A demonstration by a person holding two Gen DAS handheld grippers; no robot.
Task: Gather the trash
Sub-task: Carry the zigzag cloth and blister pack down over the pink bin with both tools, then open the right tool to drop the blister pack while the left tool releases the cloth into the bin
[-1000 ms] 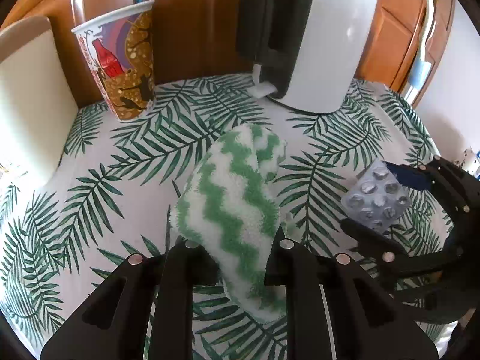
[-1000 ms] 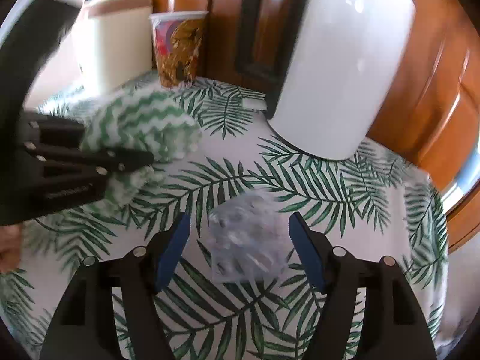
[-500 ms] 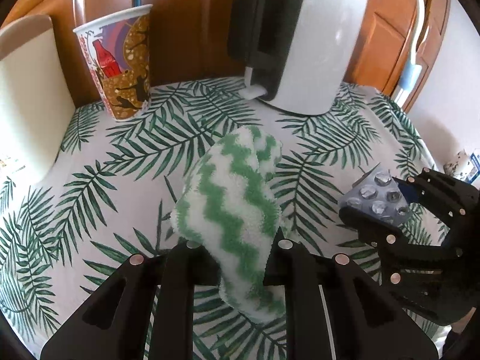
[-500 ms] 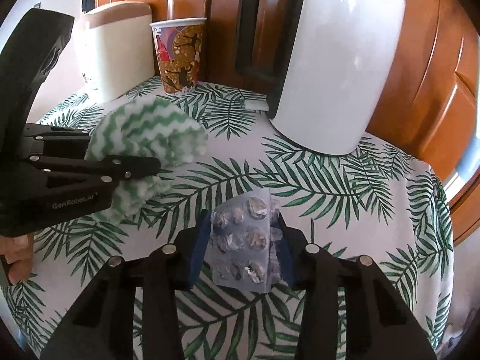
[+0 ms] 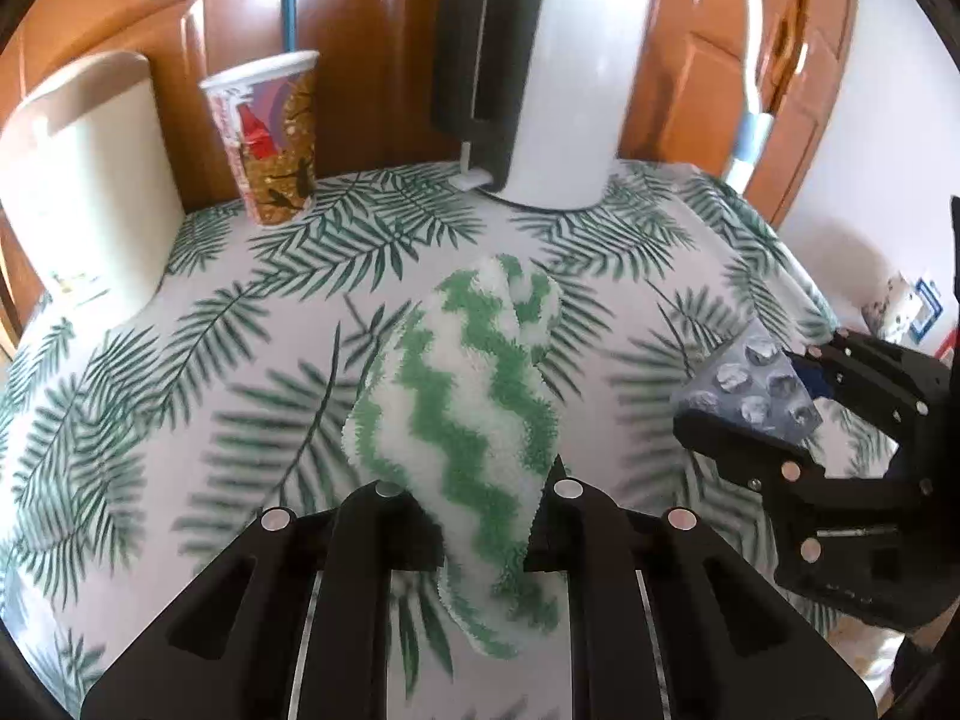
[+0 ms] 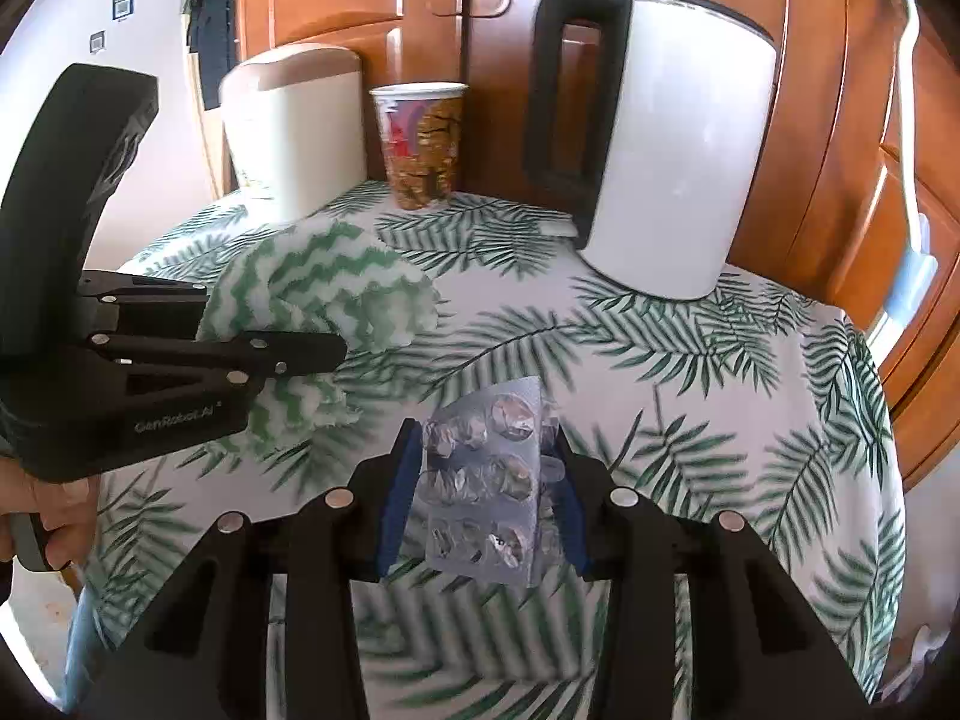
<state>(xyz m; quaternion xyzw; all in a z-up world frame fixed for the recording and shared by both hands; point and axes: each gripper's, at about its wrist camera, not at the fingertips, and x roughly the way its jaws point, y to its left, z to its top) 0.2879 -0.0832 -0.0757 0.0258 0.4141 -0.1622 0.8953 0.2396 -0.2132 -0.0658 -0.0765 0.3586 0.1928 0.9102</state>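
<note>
From my remote station: round table under a white cloth printed with green palm fronds (image 5: 198,372), taken as the landmark for everything below. At its far edge, against the brown wooden cabinet doors (image 6: 840,120), stands a tall white kettle with a black handle (image 6: 678,150). To the far left of the table is a cream plastic bin with a rounded lid (image 5: 84,168), and a printed paper cup (image 5: 270,138) stands upright between bin and kettle, apart from both. Over the table's middle, the fluffy green-and-white zigzag cloth (image 5: 474,414) is clamped between the fingers of my left gripper (image 5: 474,516); the right wrist view shows it hanging in folds on both sides of the fingers, its top tilted away toward the kettle. I cannot tell if its lower end touches the table. Over the table's near right part, my right gripper (image 6: 483,492) is closed on a silver foil blister pack with popped cells (image 6: 486,480), blue pads pressing its two long edges; the pack is held tilted, above the cloth surface.
</note>
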